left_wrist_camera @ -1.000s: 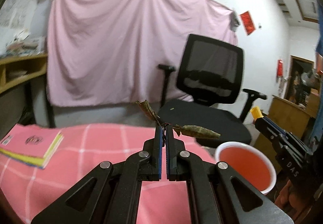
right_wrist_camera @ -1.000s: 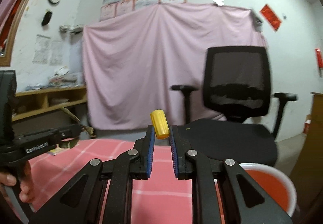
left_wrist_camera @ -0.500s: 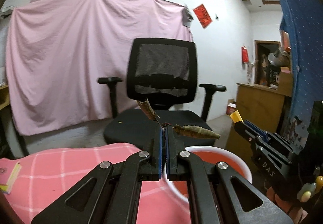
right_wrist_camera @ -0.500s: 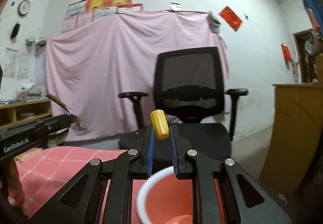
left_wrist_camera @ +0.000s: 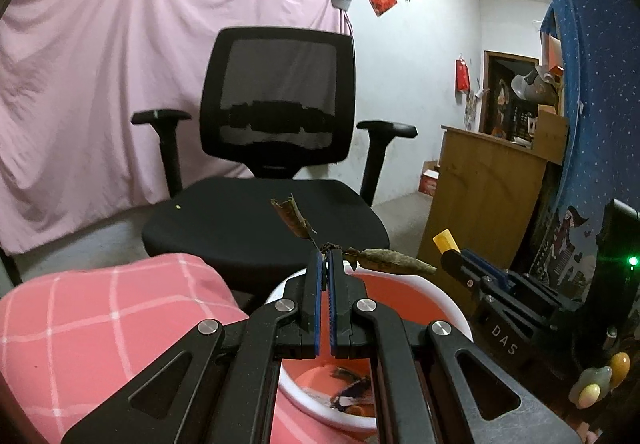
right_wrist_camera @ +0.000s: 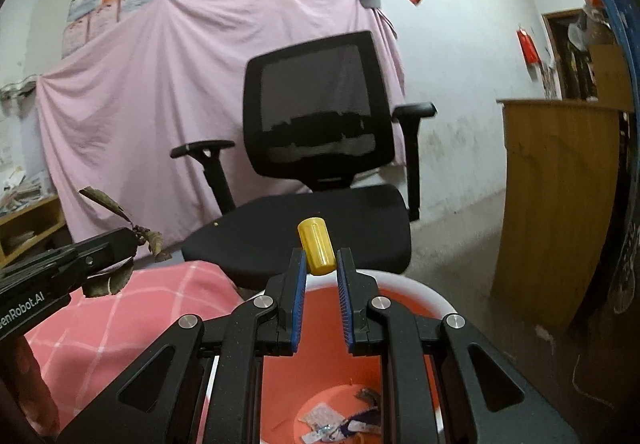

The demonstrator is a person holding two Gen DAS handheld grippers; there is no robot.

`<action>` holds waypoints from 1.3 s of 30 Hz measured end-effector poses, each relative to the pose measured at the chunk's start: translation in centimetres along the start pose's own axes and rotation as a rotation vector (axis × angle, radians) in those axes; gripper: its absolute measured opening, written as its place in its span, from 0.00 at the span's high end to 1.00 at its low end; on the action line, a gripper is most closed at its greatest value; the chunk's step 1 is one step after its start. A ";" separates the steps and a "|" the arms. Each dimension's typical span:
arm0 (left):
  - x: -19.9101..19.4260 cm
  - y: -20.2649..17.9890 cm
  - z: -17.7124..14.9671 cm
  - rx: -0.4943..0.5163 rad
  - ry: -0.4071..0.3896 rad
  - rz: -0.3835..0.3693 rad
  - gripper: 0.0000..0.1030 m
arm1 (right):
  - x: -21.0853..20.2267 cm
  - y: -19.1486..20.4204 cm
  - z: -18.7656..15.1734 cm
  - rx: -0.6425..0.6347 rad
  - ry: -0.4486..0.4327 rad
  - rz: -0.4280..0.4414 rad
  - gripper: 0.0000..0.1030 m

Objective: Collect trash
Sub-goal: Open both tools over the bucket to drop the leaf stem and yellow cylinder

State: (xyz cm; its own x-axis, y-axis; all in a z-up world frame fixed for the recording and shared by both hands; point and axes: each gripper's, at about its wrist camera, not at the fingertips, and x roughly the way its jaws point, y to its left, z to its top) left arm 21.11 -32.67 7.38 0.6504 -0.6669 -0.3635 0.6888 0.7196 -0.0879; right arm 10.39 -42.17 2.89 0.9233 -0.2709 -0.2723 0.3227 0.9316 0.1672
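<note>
My left gripper (left_wrist_camera: 327,258) is shut on a twig of dry brown leaves (left_wrist_camera: 390,258) and holds it over the near rim of the orange bin with a white rim (left_wrist_camera: 436,294). It also shows at the left of the right wrist view (right_wrist_camera: 134,238) with the leaves (right_wrist_camera: 105,201). My right gripper (right_wrist_camera: 321,258) is shut on a small yellow cylinder (right_wrist_camera: 316,246) above the same bin (right_wrist_camera: 416,288). The right gripper (left_wrist_camera: 456,256) and the cylinder (left_wrist_camera: 445,240) show at the right of the left wrist view. Scraps of trash (right_wrist_camera: 340,426) lie at the bin's bottom.
A black office chair (left_wrist_camera: 276,147) stands just behind the bin, before a pink cloth backdrop (left_wrist_camera: 100,75). A pink checked tablecloth (left_wrist_camera: 92,328) covers the table to the left. A wooden cabinet (right_wrist_camera: 560,195) stands at the right.
Both grippers have swung right, away from the table and over the bin, each still holding its item. The bin's inside and its trash have come into view below both.
</note>
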 end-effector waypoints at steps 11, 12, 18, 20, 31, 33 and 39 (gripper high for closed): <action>2.0 0.0 -0.6 -0.037 0.080 -0.015 0.99 | 0.4 -0.5 0.0 0.017 0.020 0.004 0.87; 2.1 0.1 -0.7 -0.042 0.088 -0.017 0.99 | 0.5 -0.3 0.0 0.018 0.021 0.004 0.86; 2.9 0.7 -0.8 -0.072 0.153 -0.036 0.99 | 1.0 -0.5 -0.2 0.024 0.054 0.008 0.86; 3.2 0.8 -0.9 -0.084 0.174 -0.042 0.99 | 1.2 -0.4 -0.4 0.024 0.062 0.009 0.86; 3.7 1.5 -1.2 -0.110 0.230 -0.023 0.98 | 1.5 -0.4 -0.7 0.023 0.094 0.007 0.86; 3.5 1.7 -1.3 -0.109 0.233 -0.020 0.98 | 1.6 -0.4 -0.7 0.023 0.097 0.011 0.86; 3.5 2.1 -1.3 -0.121 0.243 -0.017 0.84 | 1.4 -0.2 -0.7 0.017 0.100 0.005 0.83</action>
State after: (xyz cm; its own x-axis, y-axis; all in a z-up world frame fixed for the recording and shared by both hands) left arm 24.42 -33.25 4.74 0.5335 -0.6237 -0.5714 0.6462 0.7364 -0.2004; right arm 11.44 -42.59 1.84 0.9000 -0.2396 -0.3642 0.3220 0.9285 0.1848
